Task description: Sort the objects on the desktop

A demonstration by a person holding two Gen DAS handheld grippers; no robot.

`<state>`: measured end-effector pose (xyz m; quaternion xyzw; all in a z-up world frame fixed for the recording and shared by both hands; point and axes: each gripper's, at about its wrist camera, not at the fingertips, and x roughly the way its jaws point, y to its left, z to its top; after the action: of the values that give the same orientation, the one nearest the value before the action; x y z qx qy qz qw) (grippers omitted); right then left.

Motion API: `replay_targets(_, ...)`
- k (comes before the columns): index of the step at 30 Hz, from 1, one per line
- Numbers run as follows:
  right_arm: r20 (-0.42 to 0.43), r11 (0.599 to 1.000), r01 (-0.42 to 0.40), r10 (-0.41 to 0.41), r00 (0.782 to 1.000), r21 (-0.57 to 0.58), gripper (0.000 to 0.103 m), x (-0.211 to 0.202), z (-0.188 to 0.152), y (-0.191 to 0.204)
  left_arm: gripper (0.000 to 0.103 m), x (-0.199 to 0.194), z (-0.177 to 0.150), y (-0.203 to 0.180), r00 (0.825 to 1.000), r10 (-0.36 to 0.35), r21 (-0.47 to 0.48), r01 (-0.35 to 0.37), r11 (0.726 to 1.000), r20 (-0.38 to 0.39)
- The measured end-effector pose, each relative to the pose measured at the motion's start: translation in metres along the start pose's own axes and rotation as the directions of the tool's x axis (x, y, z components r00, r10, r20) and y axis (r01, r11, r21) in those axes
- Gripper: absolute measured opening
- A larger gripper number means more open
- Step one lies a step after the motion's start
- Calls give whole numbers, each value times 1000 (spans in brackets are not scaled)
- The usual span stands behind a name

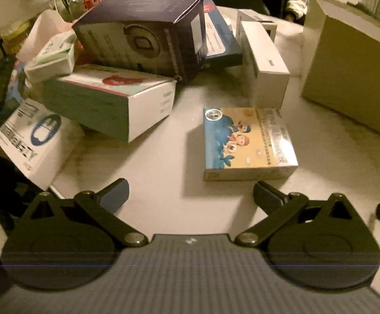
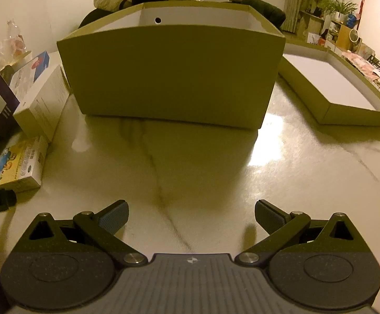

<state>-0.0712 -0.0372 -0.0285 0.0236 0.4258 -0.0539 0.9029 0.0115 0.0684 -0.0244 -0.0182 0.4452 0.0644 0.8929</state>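
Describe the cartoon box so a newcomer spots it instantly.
Start at the big open tan carton on the marble table. Left of it, nearest the left gripper, one flat box lies alone. Only it has cartoon children on blue and yellow.

I see an open storage box [image 2: 171, 73] mid-table; its lid [image 2: 347, 110] lies right, small boxes [image 2: 40, 104] left.

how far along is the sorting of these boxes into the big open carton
Done: only the setup, it seems; the big olive cardboard carton stands open, its shallow lid beside it, but its floor is hidden. In hand: nothing; left gripper and right gripper are both open and empty. Left: the flat cartoon-printed box, the dark navy box, the white box and the pile.
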Motion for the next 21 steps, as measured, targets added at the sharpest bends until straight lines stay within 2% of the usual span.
replay_targets(2, -10, 1000, 1, -1, 1000, -3, 103, 3, 0, 1, 103, 1, 0, 3, 1000, -16, -26, 16, 1000, -6)
replay_targets(14, 39, 1000, -5, 6, 999, -17, 103, 3, -8, 1, 103, 6, 6, 9, 999, -32, -14, 32, 999, -40)
replay_targets(18, 69, 999, -20, 22, 997, -38, 103, 2, -11, -2, 103, 1, 5, 28, 997, -78, -134, 76, 988, -12)
replay_targets(21, 80, 999, -23, 26, 996, -44, 103, 2, -13, -2, 103, -2, 5, 51, 991, -129, -272, 130, 954, 20)
